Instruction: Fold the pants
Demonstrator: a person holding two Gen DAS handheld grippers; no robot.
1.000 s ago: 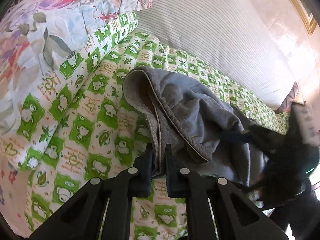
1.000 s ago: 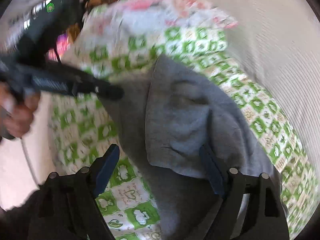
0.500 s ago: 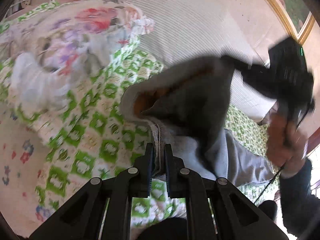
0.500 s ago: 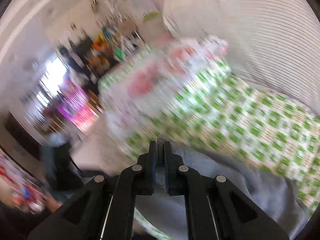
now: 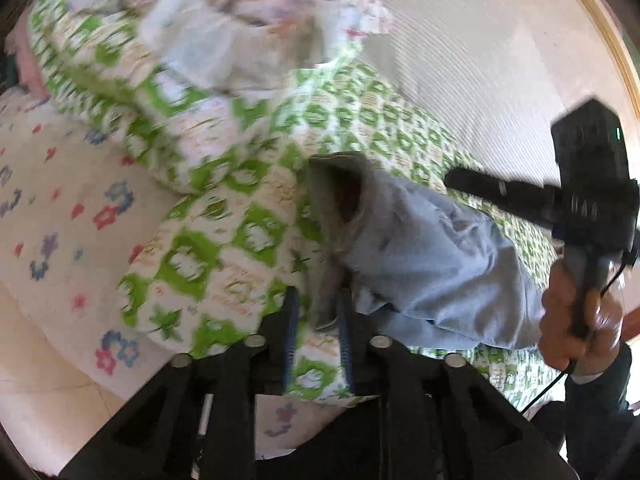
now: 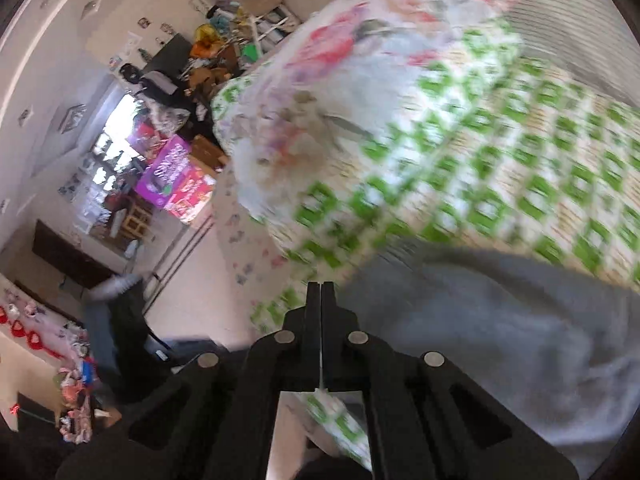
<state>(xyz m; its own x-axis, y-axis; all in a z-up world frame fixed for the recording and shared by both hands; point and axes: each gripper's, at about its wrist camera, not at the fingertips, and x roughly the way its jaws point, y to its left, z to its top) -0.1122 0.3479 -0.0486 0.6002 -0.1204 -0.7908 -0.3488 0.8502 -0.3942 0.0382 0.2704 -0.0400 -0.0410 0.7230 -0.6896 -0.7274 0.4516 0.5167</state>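
1. Jaws of the left gripper (image 5: 317, 316) have just been opening and are seen partly spread, with the edge of the grey pants (image 5: 424, 264) between them; the pads are not seen pressing on the cloth.
2. Jaws of the right gripper (image 6: 321, 300) have just been closing and are seen pressed together; nothing is seen between their tips, and the pants (image 6: 500, 328) lie just beside them to the right.
3. The pants are laid bunched on the bed (image 5: 224, 248), near its edge, with an open end turned toward the left wrist camera.
4. In the left wrist view the right gripper (image 5: 460, 180) is seen above the far side of the pants, gripped by the person's hand (image 5: 576, 320) in a dark sleeve (image 5: 596, 400).
5. The bed is covered with a green-and-white patterned sheet (image 6: 520, 184).
6. A floral pillow (image 6: 360, 64) is seen at the far end of the bed, much blurred.
7. A striped headboard (image 5: 480, 64) is seen behind the bed.
8. A cluttered room with a bright pink box (image 6: 168, 172) is seen beyond the bed in the right wrist view.
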